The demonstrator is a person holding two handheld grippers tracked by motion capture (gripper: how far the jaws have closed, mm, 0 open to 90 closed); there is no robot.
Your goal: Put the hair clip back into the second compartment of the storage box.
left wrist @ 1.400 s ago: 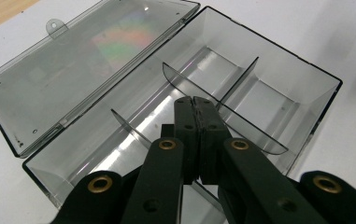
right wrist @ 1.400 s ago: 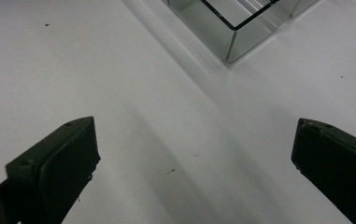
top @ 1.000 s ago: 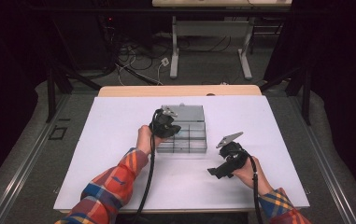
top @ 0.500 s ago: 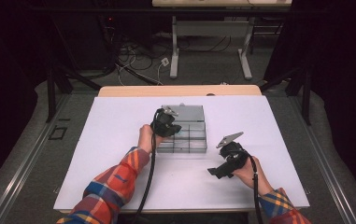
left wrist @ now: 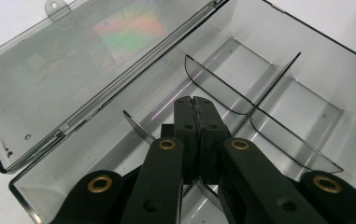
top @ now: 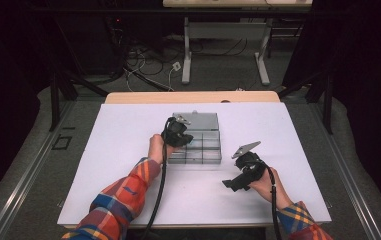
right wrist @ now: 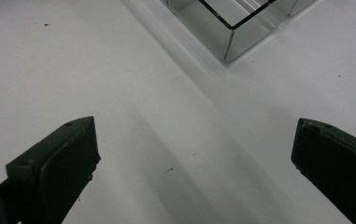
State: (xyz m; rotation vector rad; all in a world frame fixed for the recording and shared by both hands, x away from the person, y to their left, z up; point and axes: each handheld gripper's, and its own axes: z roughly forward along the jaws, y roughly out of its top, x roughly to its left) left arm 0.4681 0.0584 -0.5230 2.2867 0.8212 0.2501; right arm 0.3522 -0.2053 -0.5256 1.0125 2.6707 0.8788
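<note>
Dark room, one white table with a wood strip along its far edge, cables and metal table legs on the floor behind. One clear plastic box sits near the table's middle, lid swung open and lying flat on the far side. In the left gripper view the lid is clear with one small hanging tab at its far edge. The box is split by thin clear dividers into compartments; in the high view these look like two rows of three, six in all, all bare as far as can be told.

Two grippers, one per hand, both sleeves plaid. The left gripper is over the box's left part. In its own view the left gripper has its jaws pressed together, tips down inside the box beside a curved divider; a thin clear divider passes at the jaws, but whether it is pinched cannot be told. The right gripper is held just above the table, near the front right of the box and apart from it. In its own view the right gripper has its jaws spread wide with bare table between them, and one box corner shows farther off.
</note>
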